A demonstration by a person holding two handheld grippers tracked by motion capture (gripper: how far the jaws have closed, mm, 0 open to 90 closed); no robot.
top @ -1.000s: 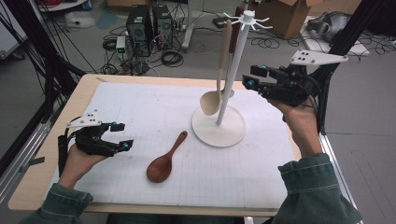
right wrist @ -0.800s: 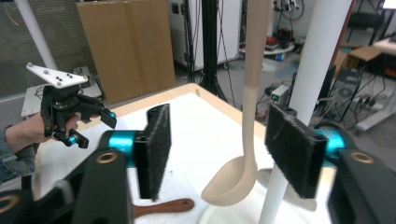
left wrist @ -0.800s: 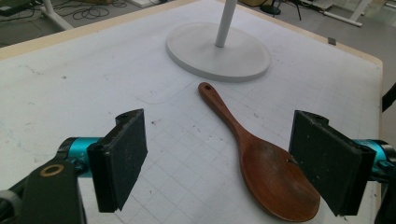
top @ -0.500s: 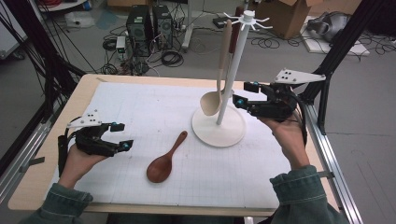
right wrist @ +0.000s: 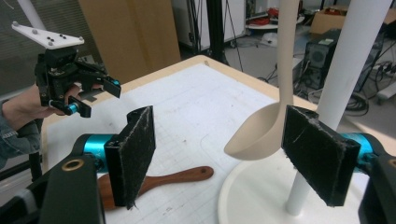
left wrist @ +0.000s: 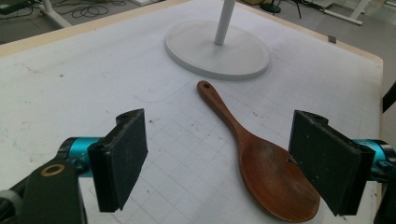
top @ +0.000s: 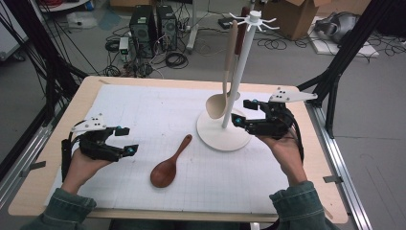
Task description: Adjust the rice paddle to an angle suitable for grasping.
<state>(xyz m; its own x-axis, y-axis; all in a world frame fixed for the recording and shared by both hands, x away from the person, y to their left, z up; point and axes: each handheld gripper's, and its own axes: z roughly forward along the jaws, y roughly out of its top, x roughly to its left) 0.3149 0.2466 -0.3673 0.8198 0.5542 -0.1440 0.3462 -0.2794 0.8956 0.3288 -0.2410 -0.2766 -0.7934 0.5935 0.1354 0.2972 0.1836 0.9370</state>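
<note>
A brown wooden spoon [top: 168, 165] lies on the white grid mat [top: 143, 110], bowl toward me. To its right, a pale ladle [top: 222, 91] hangs from a white rack [top: 241, 72] with a round base [top: 213, 134]. My left gripper [top: 127, 140] rests open at the mat's left, and the spoon [left wrist: 261, 158] lies just ahead of its jaws. My right gripper [top: 242, 111] hovers right of the rack's pole. Its jaws have just been opening, with nothing between the pads. The ladle's bowl [right wrist: 261, 133] hangs just beyond them.
The wooden table [top: 52, 158] ends in metal rails on both sides. Black frame posts [top: 335, 72] stand at its corners. On the floor behind are computer towers [top: 148, 26], cables and a cardboard box [top: 292, 14]. In the right gripper view the left gripper [right wrist: 93, 95] shows across the table.
My right gripper has come down and shifted left toward the rack's pole, and its jaws stand wider apart. The left gripper, the spoon and the ladle have stayed in place.
</note>
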